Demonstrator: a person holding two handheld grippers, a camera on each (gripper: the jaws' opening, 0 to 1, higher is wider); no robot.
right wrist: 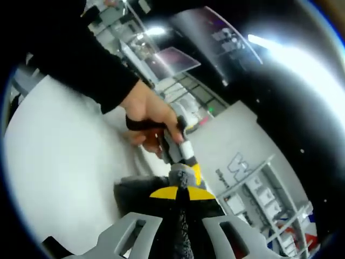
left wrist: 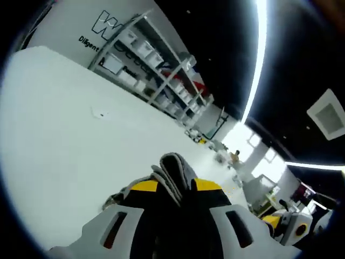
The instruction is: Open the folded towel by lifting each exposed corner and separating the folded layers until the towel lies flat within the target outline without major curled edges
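A grey towel (left wrist: 173, 164) bunches in folds between the yellow-tipped jaws of my left gripper (left wrist: 177, 186), which is shut on it above the white table (left wrist: 64, 135). In the right gripper view, my right gripper (right wrist: 183, 193) is also shut on the towel (right wrist: 135, 197), whose dark grey cloth hangs to the left of the jaws. Just beyond it the left gripper (right wrist: 186, 162) pinches the same bunch of cloth, held by a hand (right wrist: 148, 110) in a black sleeve. The two grippers are close together. The right gripper (left wrist: 288, 226) shows at the lower right of the left gripper view.
The white table (right wrist: 54, 162) spreads wide below the towel. Metal shelves with boxes (left wrist: 156, 70) stand behind it along a white wall, and the shelves (right wrist: 259, 199) also appear in the right gripper view. A small mark (left wrist: 99, 114) lies on the table.
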